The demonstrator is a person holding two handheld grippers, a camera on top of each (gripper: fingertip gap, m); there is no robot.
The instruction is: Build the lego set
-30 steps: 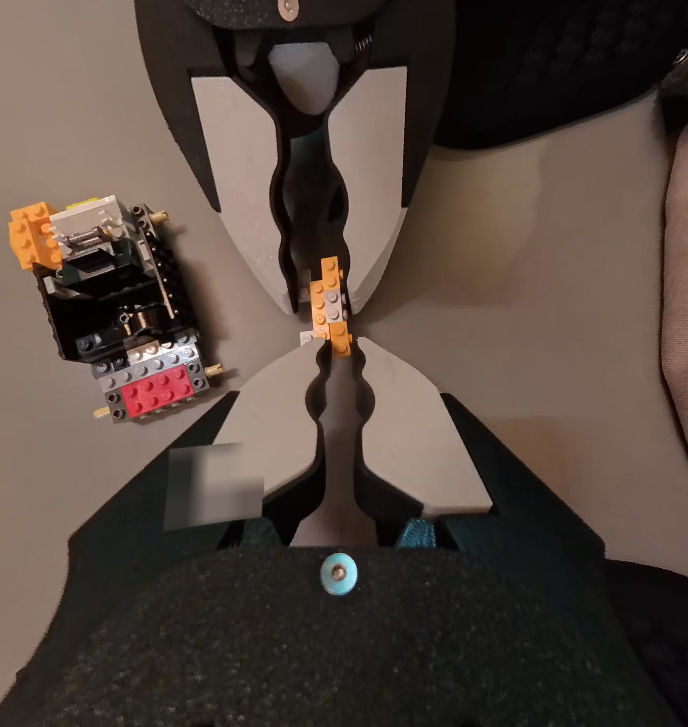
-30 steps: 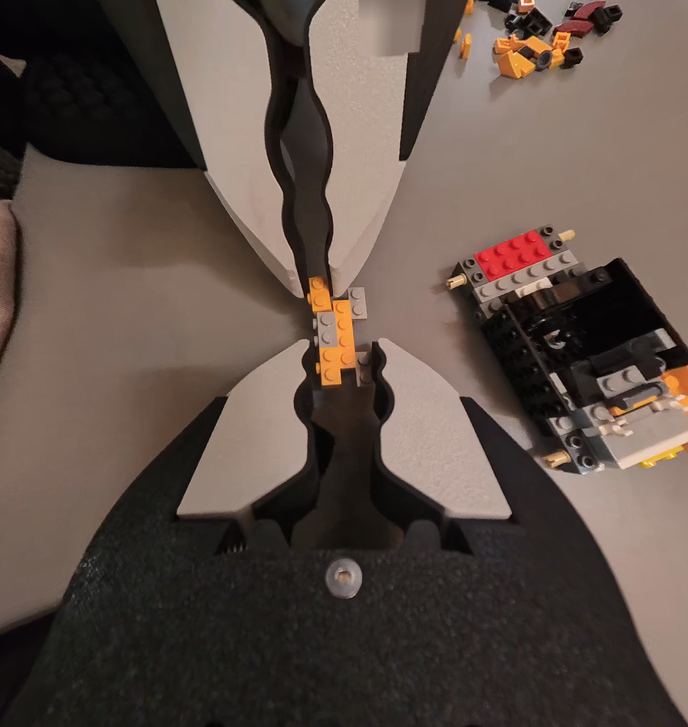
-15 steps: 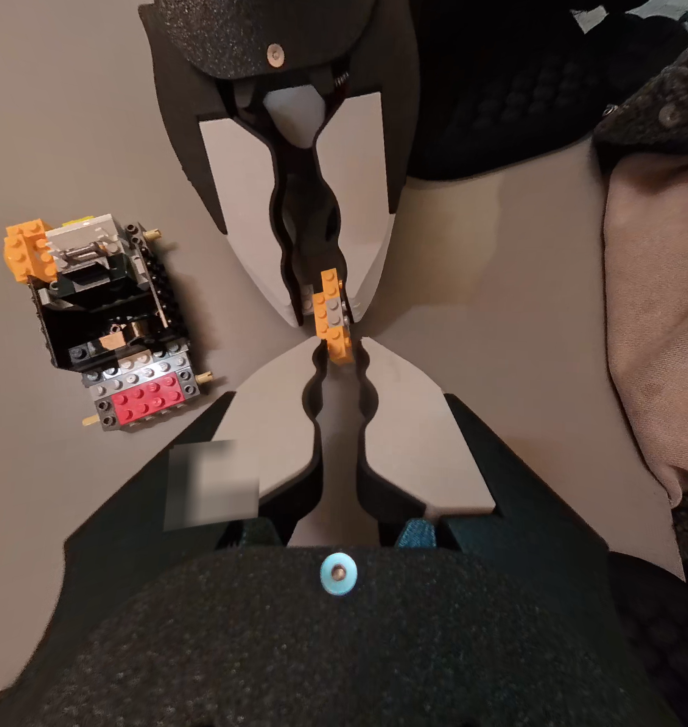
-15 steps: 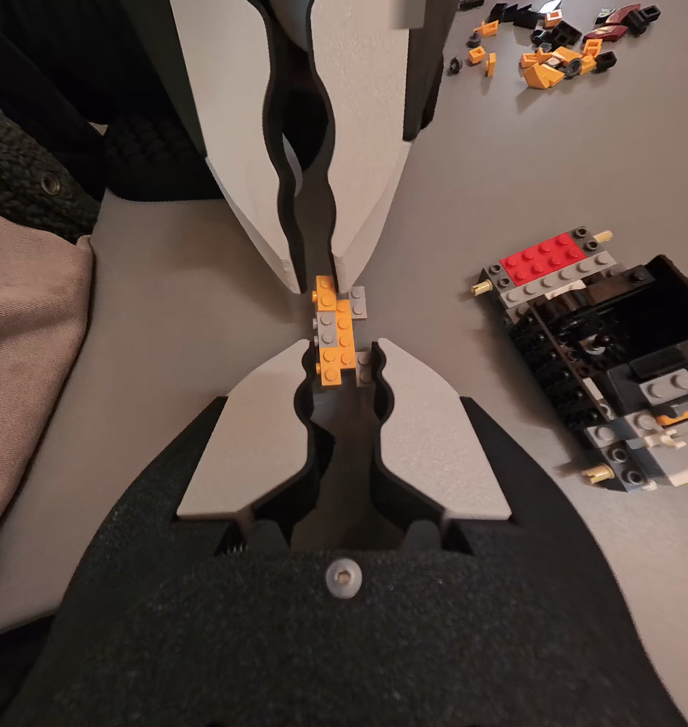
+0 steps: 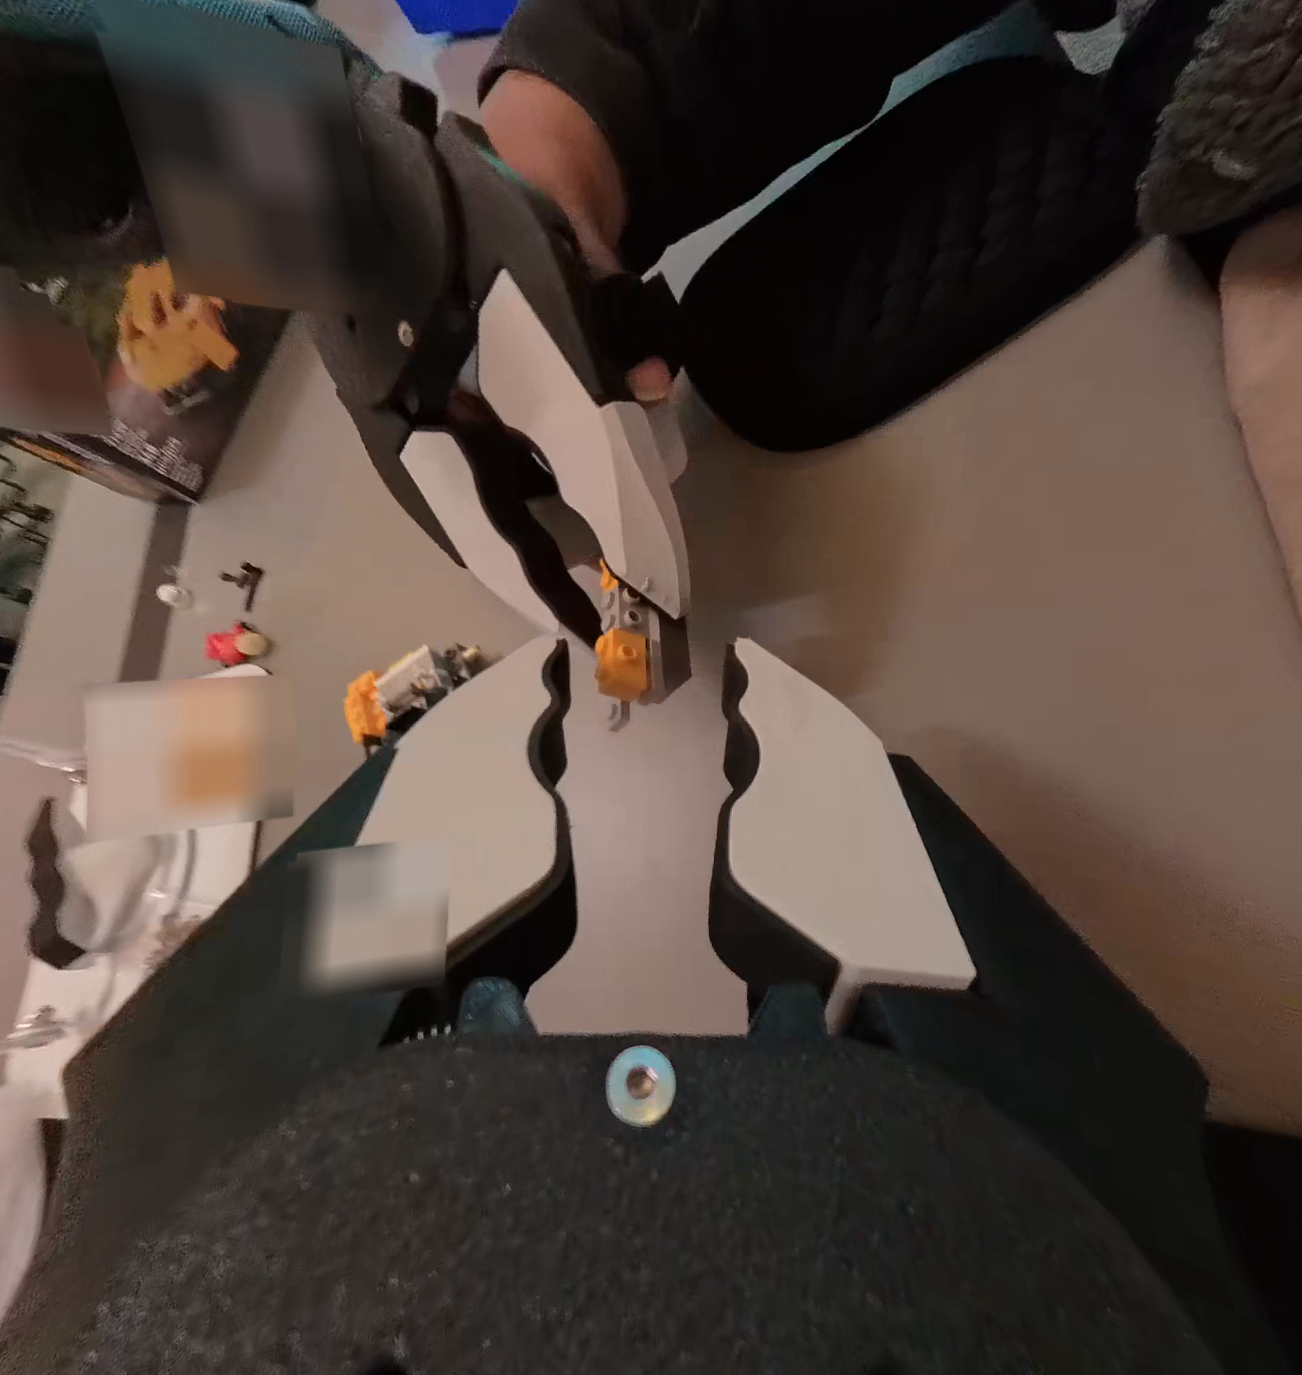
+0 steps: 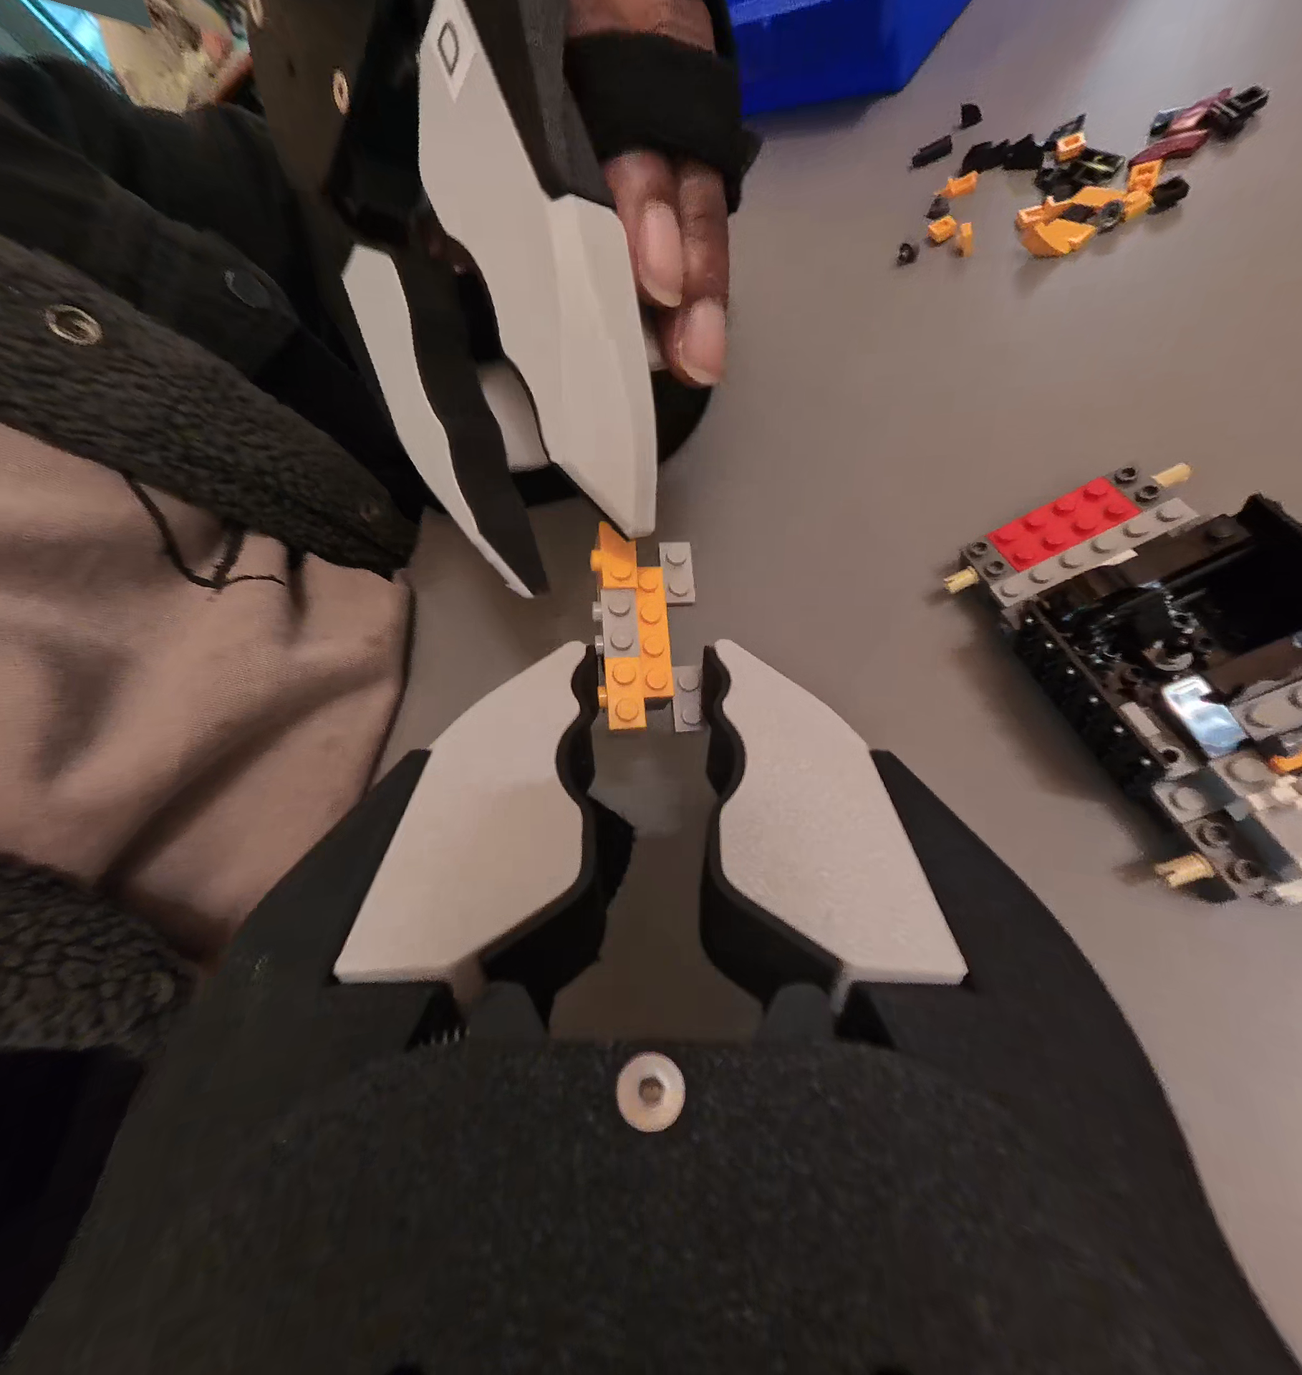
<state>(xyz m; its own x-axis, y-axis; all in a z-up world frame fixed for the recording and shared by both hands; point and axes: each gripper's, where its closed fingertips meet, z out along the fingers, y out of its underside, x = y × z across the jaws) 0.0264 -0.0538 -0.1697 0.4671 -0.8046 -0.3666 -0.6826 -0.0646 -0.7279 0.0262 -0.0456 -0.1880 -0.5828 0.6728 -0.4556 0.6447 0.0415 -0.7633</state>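
Note:
A small orange and grey Lego sub-assembly [image 6: 637,640] is held above the grey table. My right gripper [image 6: 648,662] is shut on its near end; in the left wrist view [image 5: 618,625] that gripper comes in from above with the piece [image 5: 622,655] in its tips. My left gripper [image 5: 644,655] is open and empty, its jaws wide apart just short of the piece. In the right wrist view the left gripper [image 6: 588,558] stands tilted at the piece's far end, one fingertip [image 6: 633,513] at the orange end. The half-built black car chassis [image 6: 1154,670] with a red plate lies to the right.
Loose orange, black and dark red parts [image 6: 1065,201] lie at the far right, near a blue bin [image 6: 819,45]. The person's hand [image 6: 678,245] and clothing [image 6: 149,632] fill the left. In the left wrist view are the set's box [image 5: 164,387], a red part [image 5: 231,643] and the chassis [image 5: 402,692]. The grippers are tip to tip, or close to it.
My left gripper has opened and let go of the orange and grey piece, then tilted and drawn back a little. My right gripper still holds the piece, which has risen from the table.

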